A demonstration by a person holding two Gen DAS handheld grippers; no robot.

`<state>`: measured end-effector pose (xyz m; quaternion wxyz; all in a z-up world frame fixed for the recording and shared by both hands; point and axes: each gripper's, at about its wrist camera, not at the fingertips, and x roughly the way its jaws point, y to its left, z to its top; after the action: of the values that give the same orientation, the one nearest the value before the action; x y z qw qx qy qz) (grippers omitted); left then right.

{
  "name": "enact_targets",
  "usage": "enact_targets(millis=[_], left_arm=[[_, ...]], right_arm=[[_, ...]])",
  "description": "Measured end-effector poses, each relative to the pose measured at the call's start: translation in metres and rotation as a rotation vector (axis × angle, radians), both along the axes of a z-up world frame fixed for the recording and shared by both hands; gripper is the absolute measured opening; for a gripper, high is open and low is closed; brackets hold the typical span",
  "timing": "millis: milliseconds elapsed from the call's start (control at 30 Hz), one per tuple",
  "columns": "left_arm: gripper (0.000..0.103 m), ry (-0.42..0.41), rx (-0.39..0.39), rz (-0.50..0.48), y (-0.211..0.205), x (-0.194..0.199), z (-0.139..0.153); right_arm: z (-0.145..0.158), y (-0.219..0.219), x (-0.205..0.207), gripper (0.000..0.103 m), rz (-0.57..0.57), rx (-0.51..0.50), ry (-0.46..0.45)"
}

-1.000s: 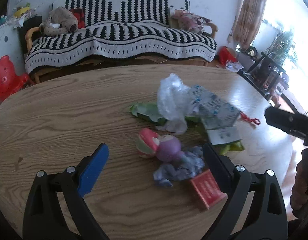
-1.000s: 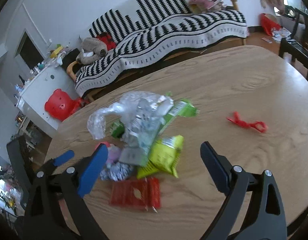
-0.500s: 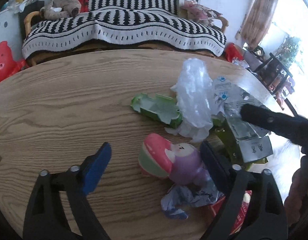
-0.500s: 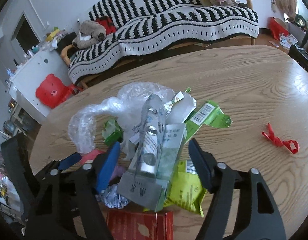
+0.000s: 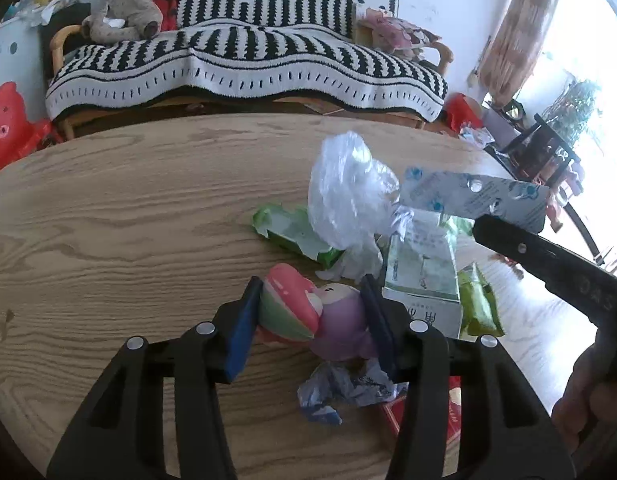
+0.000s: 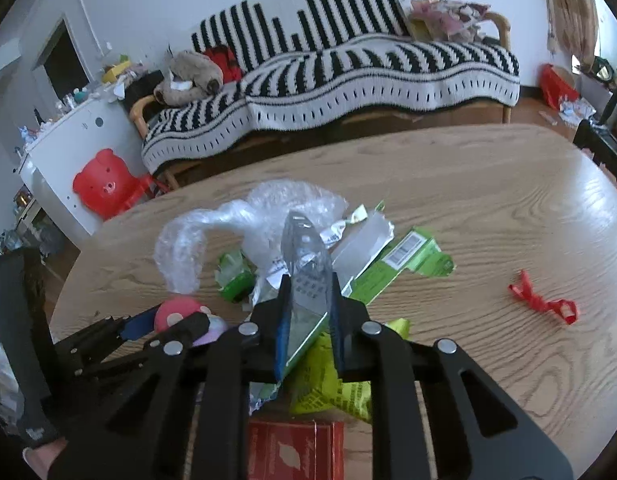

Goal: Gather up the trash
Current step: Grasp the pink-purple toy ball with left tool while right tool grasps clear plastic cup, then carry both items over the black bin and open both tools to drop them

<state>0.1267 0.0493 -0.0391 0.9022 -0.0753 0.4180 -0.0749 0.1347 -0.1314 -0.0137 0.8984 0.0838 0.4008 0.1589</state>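
Sofa (image 5: 244, 60) under a black-and-white striped throw fills the far wall, a brown stuffed animal (image 5: 124, 14) on its left end. Wooden table (image 5: 108, 216) spreads across the near ground, trash heaped right of its centre.

Clear plastic bag (image 5: 348, 196) stands crumpled at the far side of the heap, touching a torn green wrapper (image 5: 292, 236) on its left. Silver foil carton (image 6: 306, 280), flattened, is raised off the pile: right gripper (image 6: 308, 312) has just closed and its jaws are clamped on the carton's near end. Yellow-green snack bag (image 6: 328, 388) lies under that gripper, a red box (image 6: 296, 448) nearer still.

Left gripper (image 5: 308, 320) has just been closing; both pads press the sides of a pink-and-purple soft toy (image 5: 308, 316) lying on the table. Crumpled bluish foil (image 5: 344, 388) sits just near of the toy. Red ribbon scrap (image 6: 542, 300) lies alone, well apart to the right.
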Motion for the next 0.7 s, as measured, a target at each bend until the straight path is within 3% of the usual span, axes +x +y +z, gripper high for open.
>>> enact_targets(millis=[533, 700], left_arm=[[0.048, -0.094, 0.050, 0.009, -0.012, -0.025, 0.047], [0.048, -0.110, 0.047, -0.039, -0.037, -0.034, 0.052]], right_arm=[[0.041, -0.061, -0.057, 0.016, -0.066, -0.004, -0.079], [0.052, -0.089, -0.082, 0.016, -0.106, -0.025, -0.092]])
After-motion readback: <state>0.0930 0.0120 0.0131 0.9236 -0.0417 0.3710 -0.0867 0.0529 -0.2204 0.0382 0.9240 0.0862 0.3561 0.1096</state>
